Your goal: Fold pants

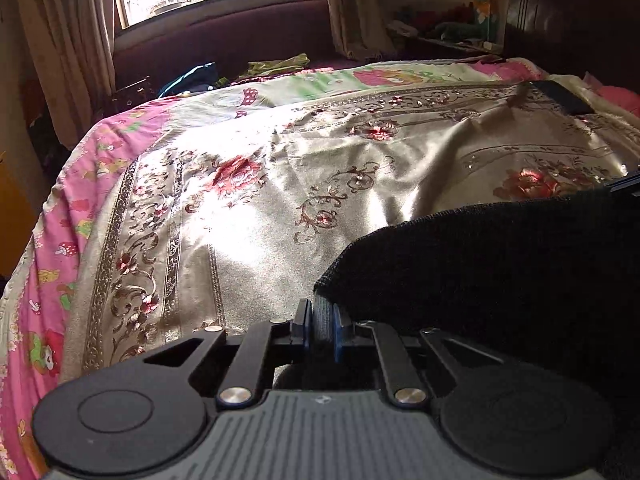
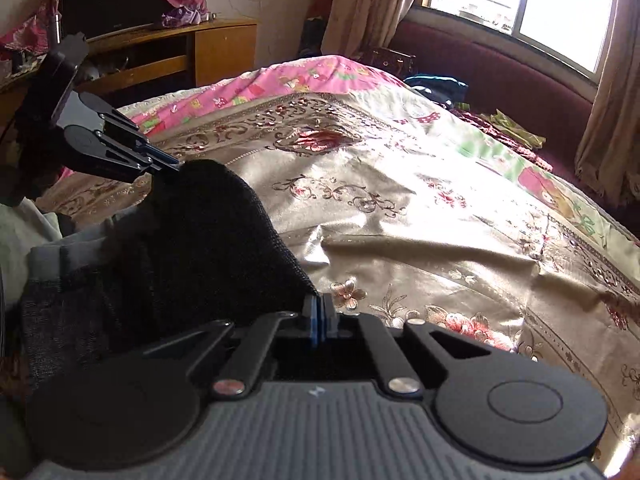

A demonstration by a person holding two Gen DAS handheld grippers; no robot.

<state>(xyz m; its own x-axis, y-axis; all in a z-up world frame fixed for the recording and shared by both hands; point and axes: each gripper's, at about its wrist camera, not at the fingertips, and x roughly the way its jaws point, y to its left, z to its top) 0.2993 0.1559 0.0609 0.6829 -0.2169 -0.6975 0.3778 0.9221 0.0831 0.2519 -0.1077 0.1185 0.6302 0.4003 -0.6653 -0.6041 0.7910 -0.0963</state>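
The black knit pants hang lifted above the bed, stretched between both grippers. In the left wrist view my left gripper is shut on a thick bunched edge of the fabric, which fills the gap between the blue pads. A tip of my right gripper shows at the right edge, where the cloth ends. In the right wrist view my right gripper is shut tight on a thin corner of the pants. At upper left my left gripper pinches the other end.
A gold floral bedspread covers the bed, over a pink cartoon sheet. A flat black object lies near the dark headboard. A window bench with loose clothes runs along the far side. A wooden cabinet stands behind.
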